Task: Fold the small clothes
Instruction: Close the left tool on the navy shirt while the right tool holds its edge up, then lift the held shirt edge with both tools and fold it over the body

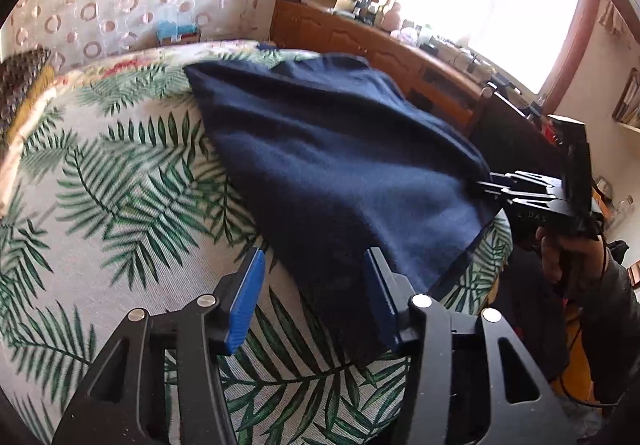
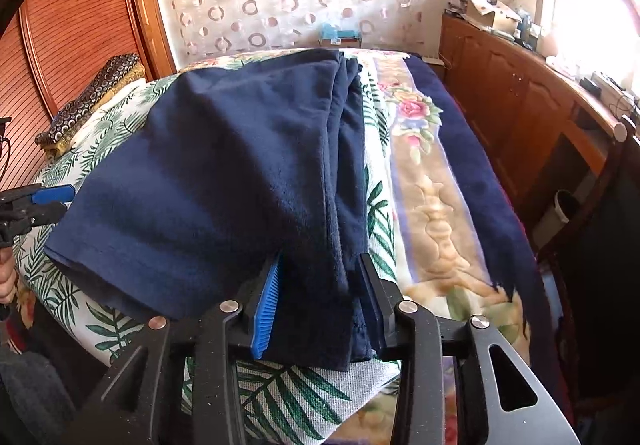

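OK, I'm working over the bed [image 2: 304, 393] w/ its palm-leaf cover; it's serving as the folding surface. The navy garment [image 2: 240, 181] is lying doubled across it, near edge hanging toward me, prob. so both corners stay reachable. Right gripper [image 2: 320, 305] is straddling the near right corner, jaws partway apart, pads not pressing. Left gripper [image 1: 316, 297] is sitting at the left corner, jaws mid-width, cloth just brushing one pad, nothing clamped.

Your left gripper [image 1: 316, 265] points downward, its fingers [image 1: 244, 301] parted. Your right gripper [image 2: 320, 277] tilts down likewise, fingers [image 2: 266, 309] apart. Your right hand [image 1: 576, 257] grips its handle.
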A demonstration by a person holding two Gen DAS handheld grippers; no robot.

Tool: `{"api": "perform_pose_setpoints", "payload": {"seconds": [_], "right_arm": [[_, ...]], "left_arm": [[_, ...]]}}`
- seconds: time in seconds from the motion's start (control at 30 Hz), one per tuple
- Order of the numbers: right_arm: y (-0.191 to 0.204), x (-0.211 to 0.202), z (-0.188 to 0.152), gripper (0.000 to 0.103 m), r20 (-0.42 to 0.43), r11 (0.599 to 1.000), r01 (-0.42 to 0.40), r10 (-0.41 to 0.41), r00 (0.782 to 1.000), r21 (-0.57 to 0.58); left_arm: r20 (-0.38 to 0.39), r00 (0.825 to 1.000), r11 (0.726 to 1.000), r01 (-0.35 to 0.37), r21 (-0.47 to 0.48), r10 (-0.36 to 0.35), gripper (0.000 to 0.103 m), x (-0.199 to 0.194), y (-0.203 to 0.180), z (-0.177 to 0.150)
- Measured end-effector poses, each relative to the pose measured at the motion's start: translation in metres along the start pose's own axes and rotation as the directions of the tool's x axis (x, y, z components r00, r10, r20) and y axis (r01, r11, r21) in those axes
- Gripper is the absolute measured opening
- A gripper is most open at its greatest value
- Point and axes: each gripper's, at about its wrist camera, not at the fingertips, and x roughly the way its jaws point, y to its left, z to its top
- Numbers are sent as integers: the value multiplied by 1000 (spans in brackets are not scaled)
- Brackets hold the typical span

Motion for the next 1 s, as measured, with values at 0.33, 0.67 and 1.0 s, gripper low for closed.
{"api": "perform_pose_setpoints", "payload": {"seconds": [0.33, 0.67, 1.0], "right_arm": [[2, 0, -1, 52, 2, 1000, 7, -7, 1000, -3], [2, -1, 0, 19, -14, 997, -79, 79, 997, -15], [1, -53, 23, 7, 200, 987, -163, 162, 966, -11]], "left_arm": [[6, 998, 998, 65, -8, -65, 53, -5, -3, -1], [-57, 994, 996, 92, 8, -91, 51, 10, -8, -6], [112, 990, 995, 83, 56, -89, 13, -55, -15, 31]]}}
